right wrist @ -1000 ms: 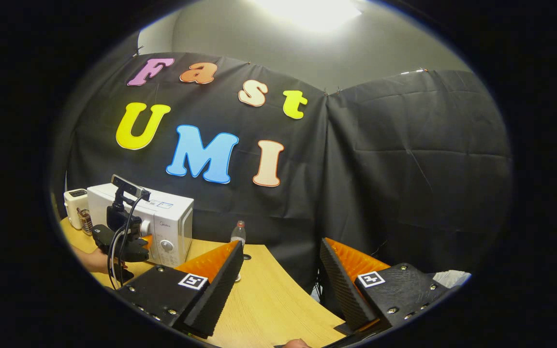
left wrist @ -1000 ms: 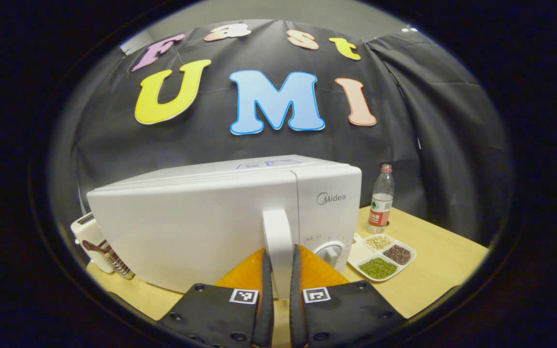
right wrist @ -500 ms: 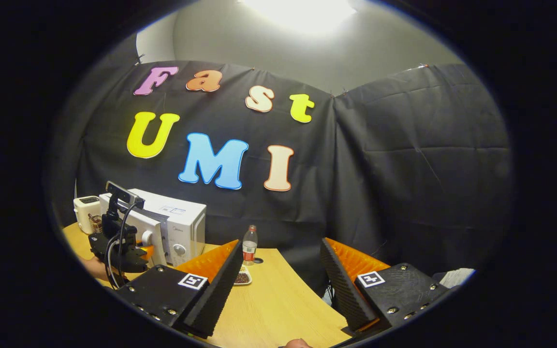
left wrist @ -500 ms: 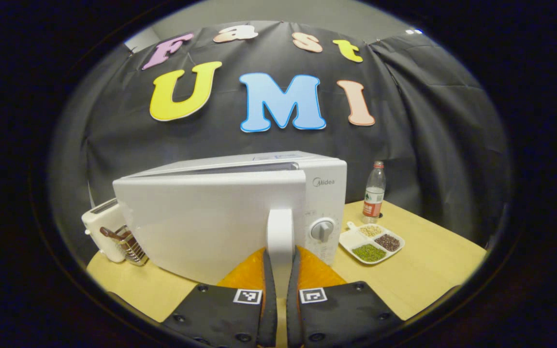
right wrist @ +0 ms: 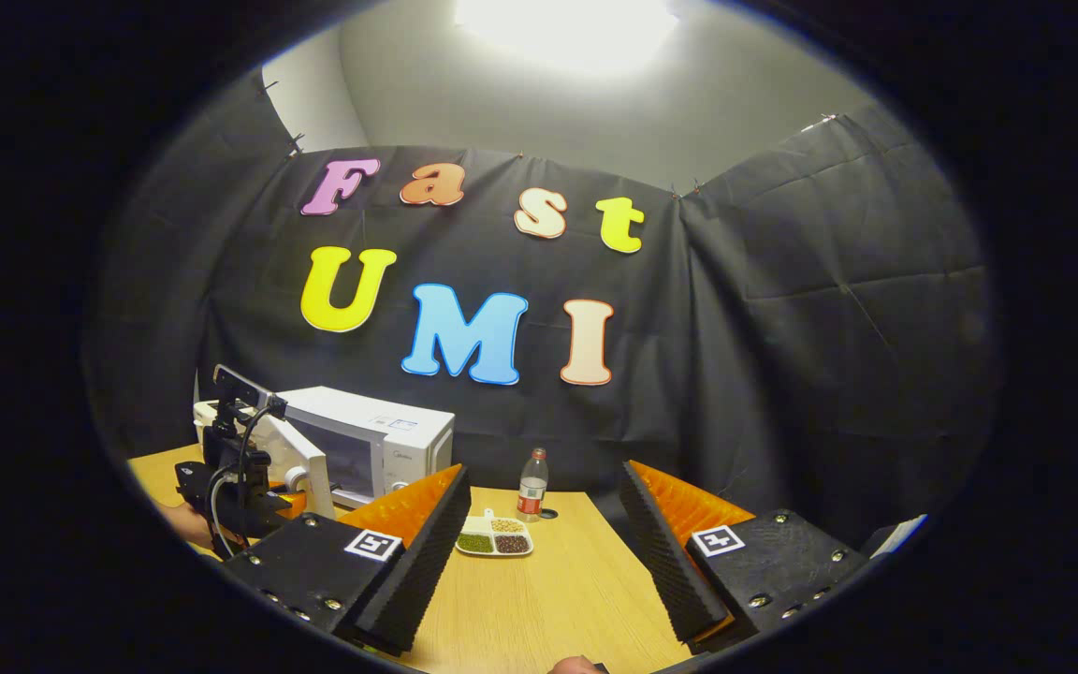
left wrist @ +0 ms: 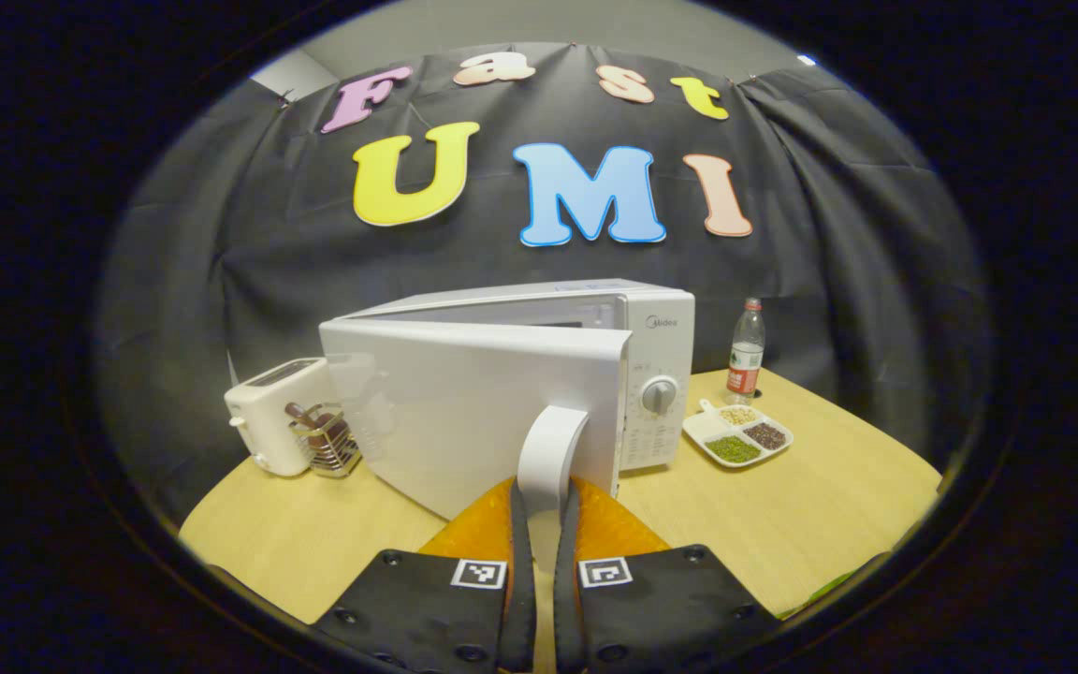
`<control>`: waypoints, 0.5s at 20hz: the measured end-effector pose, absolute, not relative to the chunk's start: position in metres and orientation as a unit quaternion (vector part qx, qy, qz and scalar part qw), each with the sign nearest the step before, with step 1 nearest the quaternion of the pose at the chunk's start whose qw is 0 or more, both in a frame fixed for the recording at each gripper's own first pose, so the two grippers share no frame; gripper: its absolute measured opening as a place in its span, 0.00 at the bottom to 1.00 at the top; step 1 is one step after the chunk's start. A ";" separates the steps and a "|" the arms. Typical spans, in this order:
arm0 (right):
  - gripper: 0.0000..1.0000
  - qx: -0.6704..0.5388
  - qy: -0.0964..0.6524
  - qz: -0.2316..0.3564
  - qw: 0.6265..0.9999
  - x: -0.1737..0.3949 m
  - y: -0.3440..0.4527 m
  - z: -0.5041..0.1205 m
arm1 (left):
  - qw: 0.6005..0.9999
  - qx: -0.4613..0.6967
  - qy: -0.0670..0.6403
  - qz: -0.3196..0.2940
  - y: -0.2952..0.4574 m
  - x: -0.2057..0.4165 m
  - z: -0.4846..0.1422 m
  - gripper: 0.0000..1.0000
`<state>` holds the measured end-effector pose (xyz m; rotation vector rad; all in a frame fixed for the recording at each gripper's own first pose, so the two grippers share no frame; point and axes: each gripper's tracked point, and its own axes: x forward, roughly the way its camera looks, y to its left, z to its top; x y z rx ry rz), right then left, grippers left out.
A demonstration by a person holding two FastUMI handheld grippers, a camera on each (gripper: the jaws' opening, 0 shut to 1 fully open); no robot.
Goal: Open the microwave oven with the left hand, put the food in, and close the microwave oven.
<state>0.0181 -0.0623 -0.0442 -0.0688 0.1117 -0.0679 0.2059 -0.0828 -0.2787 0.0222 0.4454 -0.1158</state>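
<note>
The white microwave [left wrist: 659,351] stands on the wooden table [left wrist: 782,524] with its door [left wrist: 464,412] swung partly open. My left gripper [left wrist: 542,491] is shut on the door's white handle [left wrist: 550,449]. The food is a white divided tray [left wrist: 707,427] of beans and grains, lying right of the microwave. In the right gripper view, my right gripper [right wrist: 544,487] hangs open over the table's near side with nothing between its fingers. The tray [right wrist: 487,515] lies ahead of it. The left gripper [right wrist: 240,487] holds the open door [right wrist: 305,459] at the far left.
A plastic water bottle [left wrist: 745,351] stands behind the tray. A white toaster [left wrist: 268,421] and a wire basket [left wrist: 326,447] sit left of the microwave. The booth's black cloth wall closes off the back. Bare tabletop [right wrist: 548,599] lies in front of the tray.
The microwave door has swung further open as my left gripper pulled the handle back. The right gripper view has turned left and the food tray has come into it.
</note>
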 end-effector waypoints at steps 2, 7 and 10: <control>0.97 -0.029 0.051 -0.012 0.998 0.009 -0.057 -0.042 | 0.974 0.017 0.225 -0.032 -0.060 0.187 -0.277 0.16; 0.96 -0.025 0.047 0.031 0.998 -0.006 -0.042 -0.038 | 0.972 0.017 0.235 0.027 0.001 0.148 -0.274 0.14; 0.96 -0.017 0.040 0.045 0.998 -0.010 -0.022 -0.032 | 0.970 0.013 0.238 0.044 0.032 0.133 -0.273 0.16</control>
